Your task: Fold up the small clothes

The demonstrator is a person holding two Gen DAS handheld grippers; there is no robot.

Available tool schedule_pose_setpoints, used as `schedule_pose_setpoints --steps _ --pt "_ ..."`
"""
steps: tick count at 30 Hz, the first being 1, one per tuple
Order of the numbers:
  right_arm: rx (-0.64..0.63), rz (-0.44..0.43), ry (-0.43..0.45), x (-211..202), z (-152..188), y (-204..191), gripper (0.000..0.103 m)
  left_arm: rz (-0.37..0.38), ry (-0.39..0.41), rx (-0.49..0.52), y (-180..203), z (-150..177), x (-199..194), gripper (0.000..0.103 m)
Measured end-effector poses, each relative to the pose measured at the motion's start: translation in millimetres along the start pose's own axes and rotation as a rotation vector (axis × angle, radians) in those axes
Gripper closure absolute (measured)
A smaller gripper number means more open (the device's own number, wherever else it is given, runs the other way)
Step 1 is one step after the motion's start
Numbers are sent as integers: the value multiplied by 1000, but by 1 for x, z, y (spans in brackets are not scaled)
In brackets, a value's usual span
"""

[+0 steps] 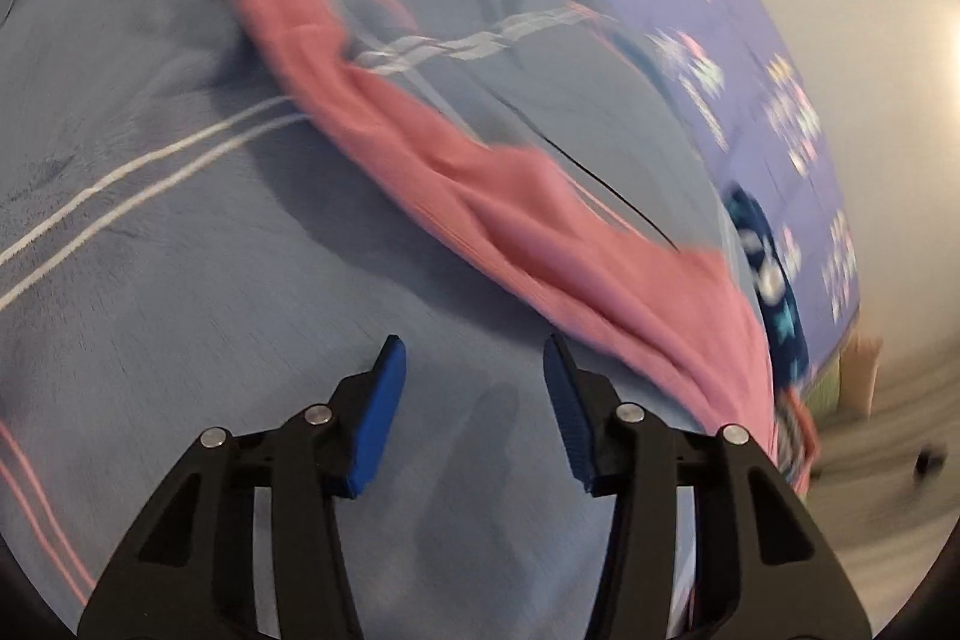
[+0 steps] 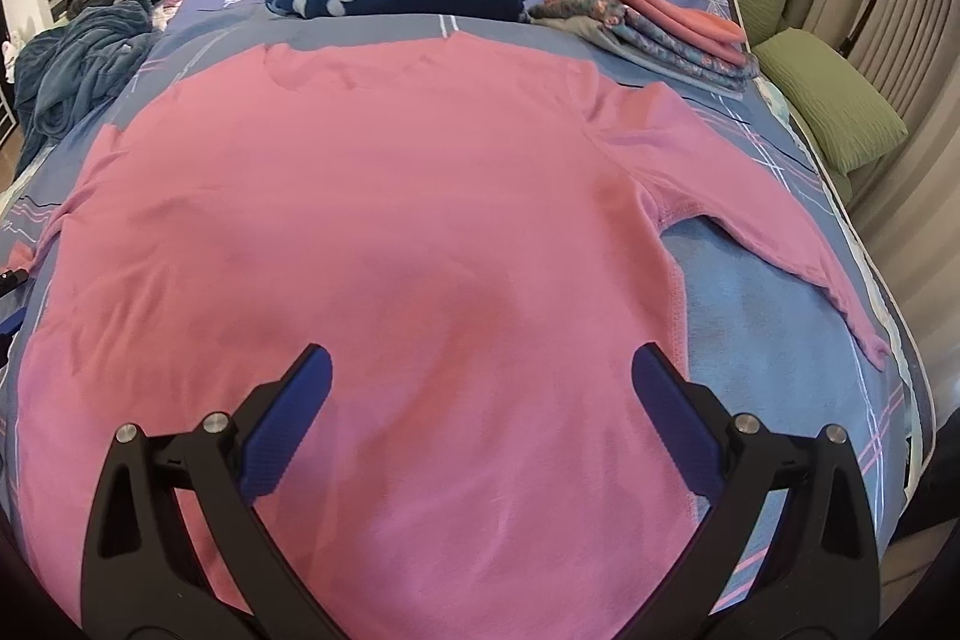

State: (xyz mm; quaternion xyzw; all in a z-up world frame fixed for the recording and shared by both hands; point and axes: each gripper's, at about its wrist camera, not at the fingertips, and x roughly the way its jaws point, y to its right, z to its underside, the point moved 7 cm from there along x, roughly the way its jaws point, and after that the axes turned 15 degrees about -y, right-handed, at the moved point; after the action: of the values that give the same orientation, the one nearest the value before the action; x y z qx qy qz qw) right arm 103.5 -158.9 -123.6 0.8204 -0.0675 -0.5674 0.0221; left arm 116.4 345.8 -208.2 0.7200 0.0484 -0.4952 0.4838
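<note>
Left wrist view, blurred: the left gripper point(image 1: 474, 370) hung over the blue blanket point(image 1: 180, 280) with jaws partly apart and nothing between them. A sleeve of the pink top point(image 1: 480, 202) ran slantwise just beyond its tips.

Right wrist view: the right gripper point(image 2: 480, 394) stood wide open and empty above the pink top point(image 2: 360, 220), spread flat on the bed, near a stack of folded clothes point(image 2: 654, 22). Pinching the blanket along with the sleeve would probably drag both and rumple the fold.
</note>
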Motion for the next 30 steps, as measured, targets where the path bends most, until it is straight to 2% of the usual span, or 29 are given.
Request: schedule_pose_setpoints --steps 3,9,10,11,12,14,17,20,21,24,27,28,29,30 --pt "11 5 -8 3 -1 4 2 34 44 -141 -26 -31 1 54" --pt "11 2 -18 7 -5 5 2 3 106 -289 -53 -85 6 53" --pt "10 3 -18 7 -5 5 2 -3 121 -300 -54 -92 5 64" --pt "9 3 -18 6 -5 5 2 -17 144 -309 -54 -99 1 91" --pt "8 4 -17 6 -5 6 2 -17 157 -303 -51 -104 0 98" --pt "12 6 -13 5 -6 9 2 -3 193 -267 -38 -110 -15 99" --pt "35 9 -15 9 -8 16 2 -28 296 -62 27 -105 -48 99" --pt "57 -12 -37 16 -7 20 2 26 283 187 111 -73 -57 99" --pt "62 -22 -42 17 -6 20 2 55 263 291 148 -52 -56 99" --pt "70 -43 -45 16 -3 22 2 110 201 518 218 13 -43 99" --pt "79 -28 -34 13 -1 30 2 149 90 803 278 109 -14 97" --pt "88 -22 -31 11 0 35 2 148 56 879 286 136 -4 88" --pt "95 -20 -30 10 1 39 2 128 13 965 292 166 9 64" --pt "103 -17 -29 9 1 43 2 86 -11 1035 294 190 21 51"
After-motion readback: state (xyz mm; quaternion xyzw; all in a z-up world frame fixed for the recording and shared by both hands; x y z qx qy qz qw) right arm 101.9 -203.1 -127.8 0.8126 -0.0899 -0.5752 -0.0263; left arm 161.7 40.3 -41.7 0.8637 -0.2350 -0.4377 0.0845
